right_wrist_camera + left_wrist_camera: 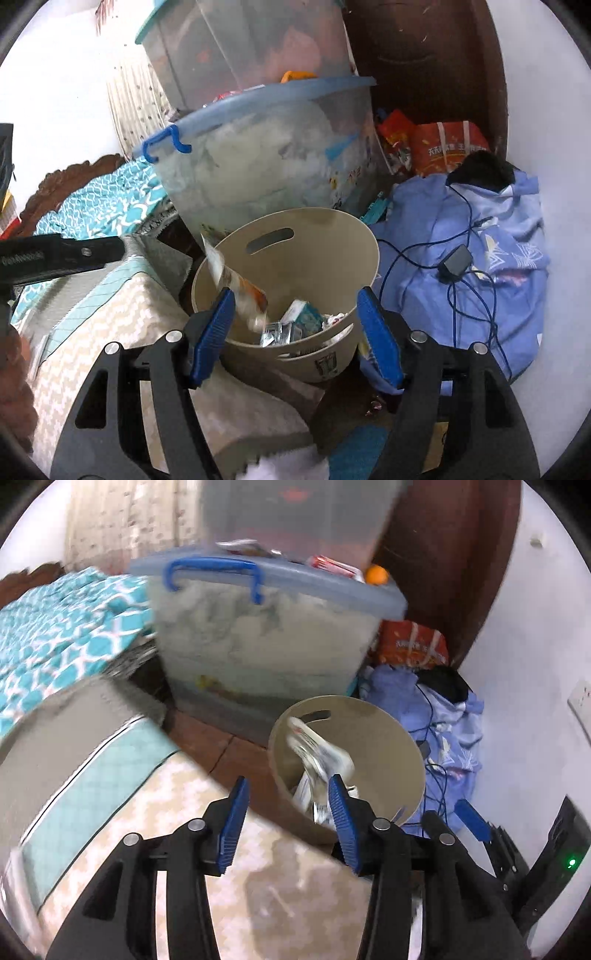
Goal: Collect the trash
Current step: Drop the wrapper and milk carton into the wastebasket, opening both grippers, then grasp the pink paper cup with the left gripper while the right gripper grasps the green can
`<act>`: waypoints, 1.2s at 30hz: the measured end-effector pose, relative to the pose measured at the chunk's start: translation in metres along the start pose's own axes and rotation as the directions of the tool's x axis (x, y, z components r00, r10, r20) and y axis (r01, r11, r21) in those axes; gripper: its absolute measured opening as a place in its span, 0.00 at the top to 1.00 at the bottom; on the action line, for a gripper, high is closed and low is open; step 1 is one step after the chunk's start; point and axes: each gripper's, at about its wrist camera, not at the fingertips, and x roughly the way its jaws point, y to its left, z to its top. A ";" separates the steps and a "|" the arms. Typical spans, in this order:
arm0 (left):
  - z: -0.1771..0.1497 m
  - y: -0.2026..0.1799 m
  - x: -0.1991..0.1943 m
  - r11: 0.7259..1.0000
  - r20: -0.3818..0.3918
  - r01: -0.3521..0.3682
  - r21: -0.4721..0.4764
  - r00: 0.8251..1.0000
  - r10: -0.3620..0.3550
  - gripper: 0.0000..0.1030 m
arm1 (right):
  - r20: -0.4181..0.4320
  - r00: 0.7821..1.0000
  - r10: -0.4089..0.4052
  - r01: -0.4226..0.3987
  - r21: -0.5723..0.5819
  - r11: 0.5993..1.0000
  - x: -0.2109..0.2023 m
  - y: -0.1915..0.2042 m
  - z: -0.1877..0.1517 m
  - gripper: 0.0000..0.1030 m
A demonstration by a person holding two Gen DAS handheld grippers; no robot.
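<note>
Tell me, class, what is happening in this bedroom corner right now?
A person with two sets of handheld tongs is clearing rubbish into a beige bin. Both the left tongs and the right tongs are open over it, gripping nothing. A blurred wrapper appears to be dropping into the bin, joining the packets already at the bottom. Blue clothing lies beside the bin.

Clear storage tub — blue clothes beside, black charger atop.

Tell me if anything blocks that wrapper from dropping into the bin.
Nothing visible does. The wrapper is free of both open grippers, blurred, already inside the rim of the bin, with only other trash below it.
</note>
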 end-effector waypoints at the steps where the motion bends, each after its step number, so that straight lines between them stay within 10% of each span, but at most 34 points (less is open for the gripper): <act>1: -0.006 0.006 -0.009 1.000 0.000 0.009 -0.018 1.000 -0.009 0.58 | 0.006 1.000 0.009 -0.009 -0.001 1.000 -0.003 0.002 0.000 0.32; 9: -0.090 0.056 -0.115 0.997 0.026 0.015 -0.070 1.000 -0.014 0.55 | -0.054 0.974 0.221 -0.225 -0.091 0.970 -0.027 0.076 -0.011 0.32; 16: -0.172 0.143 -0.232 0.966 0.126 -0.082 -0.246 0.985 0.115 0.50 | -0.209 0.887 0.413 -0.453 -0.210 0.867 -0.042 0.177 -0.040 0.34; 19: -0.205 0.194 -0.275 0.908 0.144 -0.183 -0.376 0.957 0.252 0.44 | -0.287 0.830 0.477 -0.546 -0.252 0.799 -0.051 0.223 -0.056 0.35; 23: -0.238 0.269 -0.304 0.762 0.059 -0.387 -0.520 0.873 0.484 0.32 | -0.364 0.773 0.520 -0.627 -0.308 0.716 -0.069 0.284 -0.079 0.35; 25: -0.243 0.301 -0.303 0.693 -0.003 -0.416 -0.588 0.858 0.513 0.28 | -0.392 0.753 0.529 -0.651 -0.324 0.687 -0.078 0.307 -0.091 0.34; 27: -0.241 0.327 -0.296 0.691 0.008 -0.378 -0.616 0.874 0.486 0.24 | -0.419 0.737 0.530 -0.669 -0.346 0.658 -0.088 0.330 -0.104 0.34; 29: -0.236 0.345 -0.285 0.677 -0.010 -0.420 -0.604 0.854 0.521 0.20 | -0.437 0.729 0.527 -0.680 -0.368 0.634 -0.098 0.345 -0.113 0.34; 31: -0.234 0.358 -0.273 0.678 -0.024 -0.425 -0.599 0.856 0.516 0.27 | -0.452 0.724 0.522 -0.688 -0.413 0.597 -0.111 0.363 -0.122 0.34; 33: -0.240 0.372 -0.260 0.702 -0.025 -0.357 -0.616 0.900 0.435 0.64 | -0.448 0.730 0.516 -0.684 -0.466 0.562 -0.122 0.377 -0.126 0.34; 36: -0.252 0.367 -0.272 0.732 0.035 -0.295 -0.613 0.916 0.399 0.73 | -0.446 0.733 0.514 -0.680 -0.504 0.533 -0.126 0.391 -0.123 0.34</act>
